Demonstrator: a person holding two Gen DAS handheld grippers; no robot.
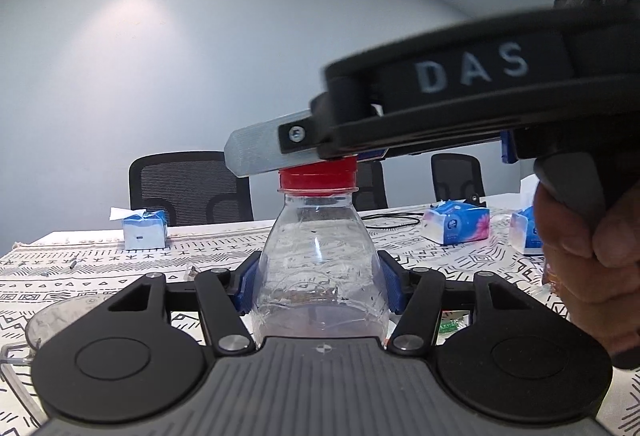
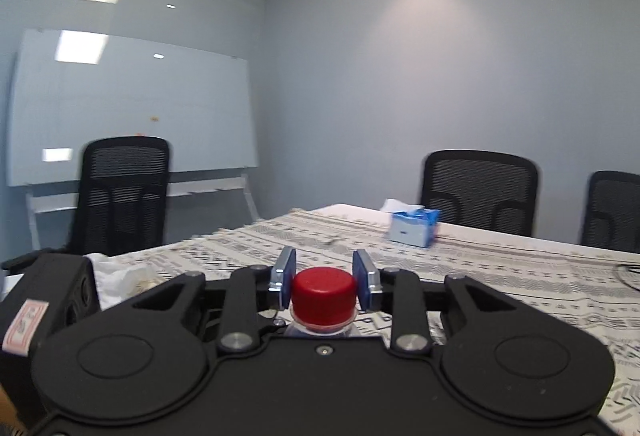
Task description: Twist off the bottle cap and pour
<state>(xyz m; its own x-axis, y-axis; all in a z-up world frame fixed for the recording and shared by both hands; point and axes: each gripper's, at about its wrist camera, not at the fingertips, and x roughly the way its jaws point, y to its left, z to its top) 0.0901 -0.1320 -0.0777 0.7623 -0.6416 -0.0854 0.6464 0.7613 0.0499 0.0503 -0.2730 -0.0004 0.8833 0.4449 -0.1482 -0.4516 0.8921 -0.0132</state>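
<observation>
A clear plastic bottle (image 1: 320, 256) with a red cap (image 1: 316, 179) stands upright over the patterned tablecloth. My left gripper (image 1: 320, 288) is shut on its body, with a blue pad (image 1: 248, 288) pressed against each side. My right gripper reaches in level from the right, its grey finger (image 1: 260, 151) alongside the cap, and a hand (image 1: 592, 268) holds its grip. In the right wrist view the right gripper (image 2: 323, 276) is shut on the red cap (image 2: 323, 296), a blue pad (image 2: 286, 276) against each side. Only the neck of the bottle (image 2: 320, 328) shows there.
A clear plastic cup (image 1: 48, 320) stands on the cloth at the lower left, beside my left gripper. Tissue boxes (image 1: 144, 232) (image 1: 456, 224) sit further back on the table (image 2: 520, 276). Black office chairs (image 2: 480, 187) line the far edge, and a whiteboard (image 2: 132, 107) stands at the left.
</observation>
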